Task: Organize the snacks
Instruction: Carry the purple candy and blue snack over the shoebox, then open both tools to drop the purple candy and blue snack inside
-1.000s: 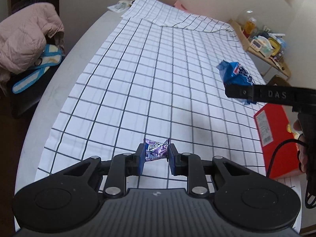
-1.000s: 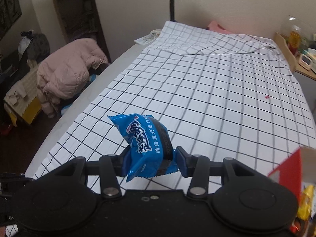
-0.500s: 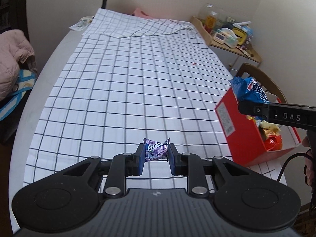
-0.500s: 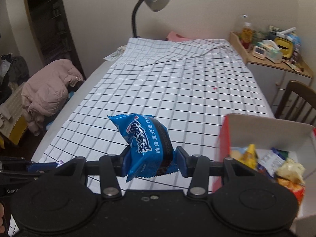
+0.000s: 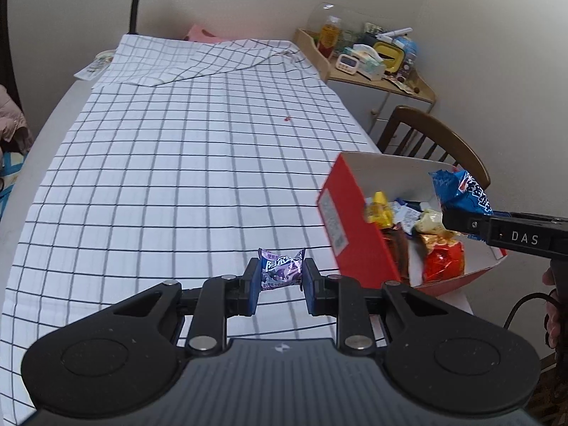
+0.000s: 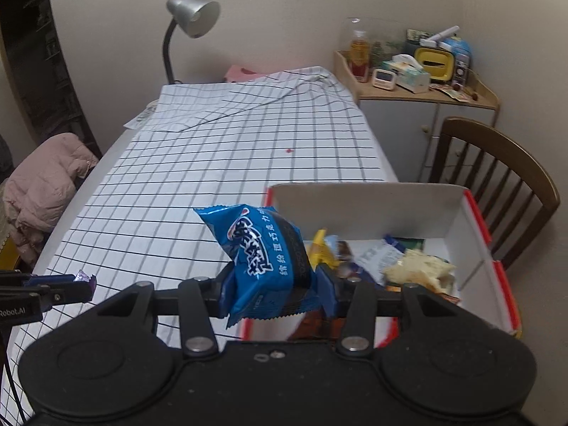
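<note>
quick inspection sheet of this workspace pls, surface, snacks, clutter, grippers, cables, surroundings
surface: table under a checked cloth, one small red speck.
job's things: red box open, snack packs inside; blue snack pack and purple candy both held.
clutter: papers at the far table edge.
grippers: left gripper shut on the candy; right gripper shut on the blue pack, at the box.
cables: black cable below the right gripper.
surroundings: desk lamp, wooden chair, crowded side cabinet, pink jacket.
</note>
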